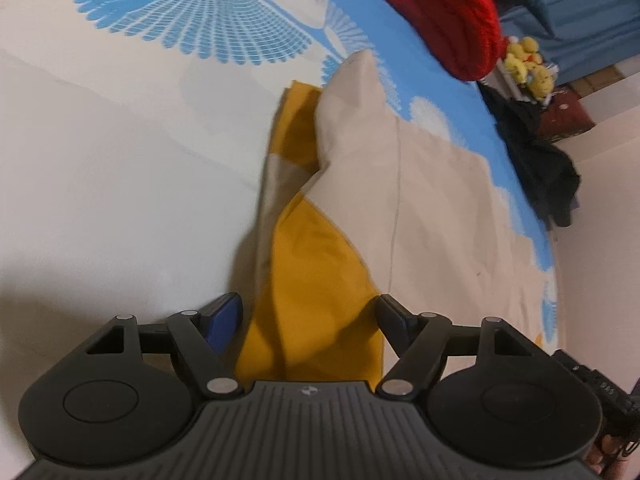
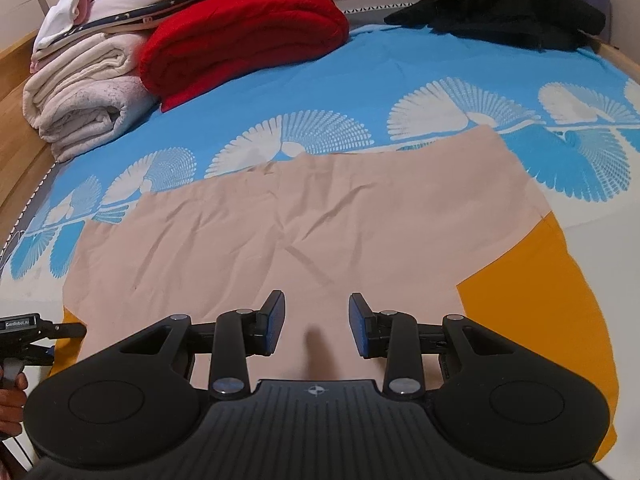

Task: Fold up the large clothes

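A large beige and mustard-yellow garment [image 2: 304,216] lies spread on the bed. In the left wrist view its yellow part [image 1: 316,280] runs up between the jaws of my left gripper [image 1: 310,316], which are wide apart; the cloth is folded and lifted in a ridge ahead. My right gripper [image 2: 316,328] is open and empty just above the beige cloth near its near edge. The left gripper's body [image 2: 24,332] shows at the left edge of the right wrist view, at the garment's yellow corner.
The bed sheet [image 2: 400,80] is blue and white with fan patterns. A folded red blanket [image 2: 248,28] and stacked white towels [image 2: 80,96] sit at the back left. Dark clothes [image 2: 512,12] lie at the back right. Yellow plush toys [image 1: 528,64] sit beyond the bed.
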